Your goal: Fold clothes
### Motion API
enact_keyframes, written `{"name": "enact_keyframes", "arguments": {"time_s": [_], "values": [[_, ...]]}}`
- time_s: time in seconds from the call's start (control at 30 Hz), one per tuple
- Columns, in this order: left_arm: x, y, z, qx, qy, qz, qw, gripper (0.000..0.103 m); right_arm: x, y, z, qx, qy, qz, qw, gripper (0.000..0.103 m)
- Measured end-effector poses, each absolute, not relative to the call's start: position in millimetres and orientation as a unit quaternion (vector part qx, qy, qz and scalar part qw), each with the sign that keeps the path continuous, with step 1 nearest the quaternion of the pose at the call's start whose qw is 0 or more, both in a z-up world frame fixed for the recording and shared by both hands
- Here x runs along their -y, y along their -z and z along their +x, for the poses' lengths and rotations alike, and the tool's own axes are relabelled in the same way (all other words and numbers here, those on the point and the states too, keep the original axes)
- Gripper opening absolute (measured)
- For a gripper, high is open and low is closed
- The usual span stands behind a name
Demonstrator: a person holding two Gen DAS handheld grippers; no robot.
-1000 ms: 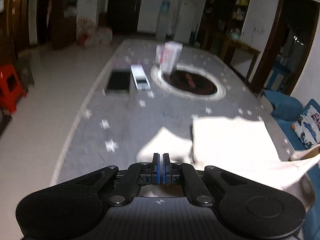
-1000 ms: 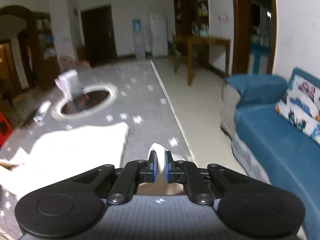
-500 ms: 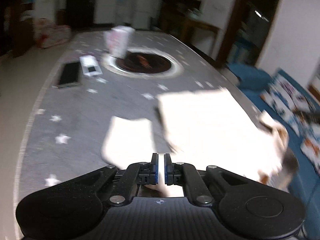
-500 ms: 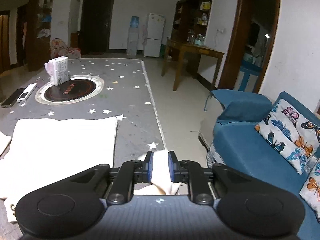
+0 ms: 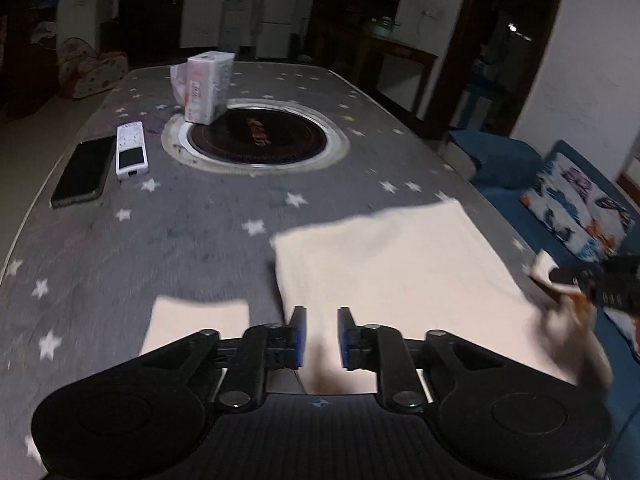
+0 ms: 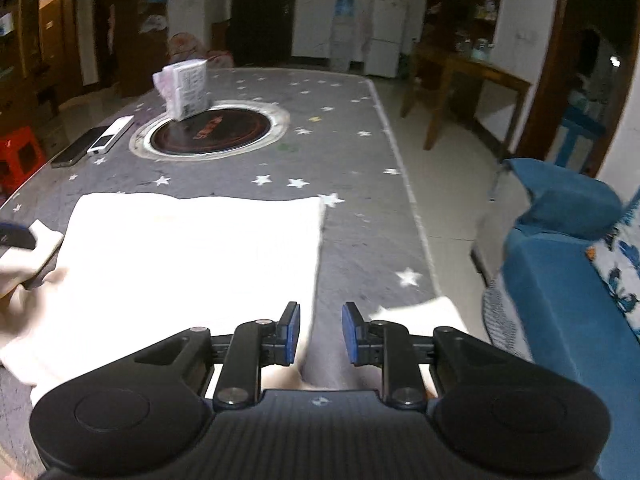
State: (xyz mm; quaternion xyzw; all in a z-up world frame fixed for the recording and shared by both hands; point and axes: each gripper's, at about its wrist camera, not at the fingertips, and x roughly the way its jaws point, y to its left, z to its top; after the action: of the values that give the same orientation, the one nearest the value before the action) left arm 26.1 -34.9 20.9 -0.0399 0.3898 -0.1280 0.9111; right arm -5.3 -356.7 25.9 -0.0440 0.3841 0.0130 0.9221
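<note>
Left wrist view: left gripper [image 5: 320, 338] spread, cloth released since half-second earlier; cream garment [image 5: 384, 264] flat on table [image 5: 192, 240] ahead. Right gripper [image 6: 320, 334] likewise spread, sleeve [image 6: 420, 312] dropped beside it. Regrasp judged next.

I am seeing a dim room bending at the fisheye edges, my white garment [image 5: 384, 264] glaring overexposed and motion blur smearing the table [image 6: 360, 184] nearest me.
</note>
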Motion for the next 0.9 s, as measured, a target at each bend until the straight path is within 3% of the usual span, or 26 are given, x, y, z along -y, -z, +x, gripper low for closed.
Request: {"name": "enact_keyframes", "arguments": {"time_s": [0.1,0.3,0.5,0.57,0.9], "values": [[34.9,-15.3,53.6,-0.395,0.11,-0.052,0.91,0.046,353.3,-19.4,15.8,-0.393,-0.026,-0.044,0.918,0.022],[29.6,0.5,98.1,-0.413,0.099,-0.089,0.901,0.058,351.7,-10.8,49.8,-0.402,-0.035,-0.04,0.914,0.026],[33.4,12.9,115.1,-0.407,0.125,-0.128,0.896,0.055,350.6,-1.2,69.5,-0.406,-0.034,-0.048,0.912,0.029],[41.2,11.5,110.6,-0.395,0.151,-0.124,0.898,0.048,351.9,0.4,74.5,-0.408,-0.032,-0.046,0.911,0.029],[90.1,3.6,65.3,-0.375,0.36,-0.064,0.852,0.05,358.0,3.1,93.8,-0.407,-0.028,-0.044,0.912,0.029]]}}
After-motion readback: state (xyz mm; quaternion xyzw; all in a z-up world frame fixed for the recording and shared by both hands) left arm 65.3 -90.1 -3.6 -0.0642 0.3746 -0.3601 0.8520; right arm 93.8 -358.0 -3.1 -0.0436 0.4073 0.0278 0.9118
